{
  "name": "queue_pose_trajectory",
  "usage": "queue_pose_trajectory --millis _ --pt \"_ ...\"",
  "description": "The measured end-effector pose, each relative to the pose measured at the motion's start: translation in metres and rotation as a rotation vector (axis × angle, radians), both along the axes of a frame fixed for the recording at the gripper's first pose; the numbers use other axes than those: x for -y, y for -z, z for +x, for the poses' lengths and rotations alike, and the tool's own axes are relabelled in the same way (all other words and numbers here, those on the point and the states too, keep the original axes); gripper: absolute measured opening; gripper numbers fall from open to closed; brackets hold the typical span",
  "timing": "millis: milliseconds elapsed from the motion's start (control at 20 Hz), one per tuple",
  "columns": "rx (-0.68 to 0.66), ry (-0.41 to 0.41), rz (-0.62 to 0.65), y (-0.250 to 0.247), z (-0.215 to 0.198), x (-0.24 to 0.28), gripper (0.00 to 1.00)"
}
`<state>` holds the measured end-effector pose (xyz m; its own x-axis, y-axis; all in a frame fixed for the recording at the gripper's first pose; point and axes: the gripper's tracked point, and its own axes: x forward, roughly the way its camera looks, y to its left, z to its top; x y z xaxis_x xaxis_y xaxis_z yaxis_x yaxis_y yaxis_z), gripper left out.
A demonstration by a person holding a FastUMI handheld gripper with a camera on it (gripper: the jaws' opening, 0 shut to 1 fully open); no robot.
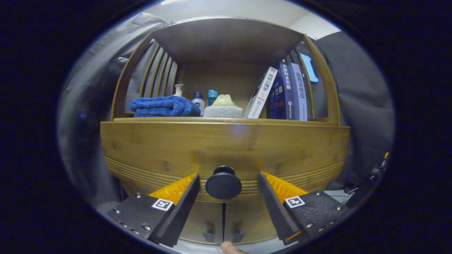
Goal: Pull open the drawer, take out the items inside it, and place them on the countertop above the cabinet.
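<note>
A wooden cabinet fills the view, and its drawer front (226, 148) is closed. A round dark knob (223, 182) sticks out of the drawer's lower middle. My gripper (227, 181) is open, one finger on each side of the knob with a small gap on both sides. The countertop (226, 120) runs above the drawer, under an open shelf. The drawer's contents are hidden.
On the countertop lie a folded blue towel (164, 106), small bottles (197, 100), a sponge with a pale lump on it (223, 107) and several leaning books (282, 93). Below the drawer two cabinet doors (223, 222) meet. A fingertip (231, 248) shows beneath.
</note>
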<state>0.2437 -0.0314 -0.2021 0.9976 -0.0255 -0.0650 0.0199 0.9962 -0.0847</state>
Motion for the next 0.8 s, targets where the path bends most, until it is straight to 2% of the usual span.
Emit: queue_pose_trajectory --millis 800 --pt "-0.016 -0.001 -0.002 0.002 0.017 -0.001 0.99"
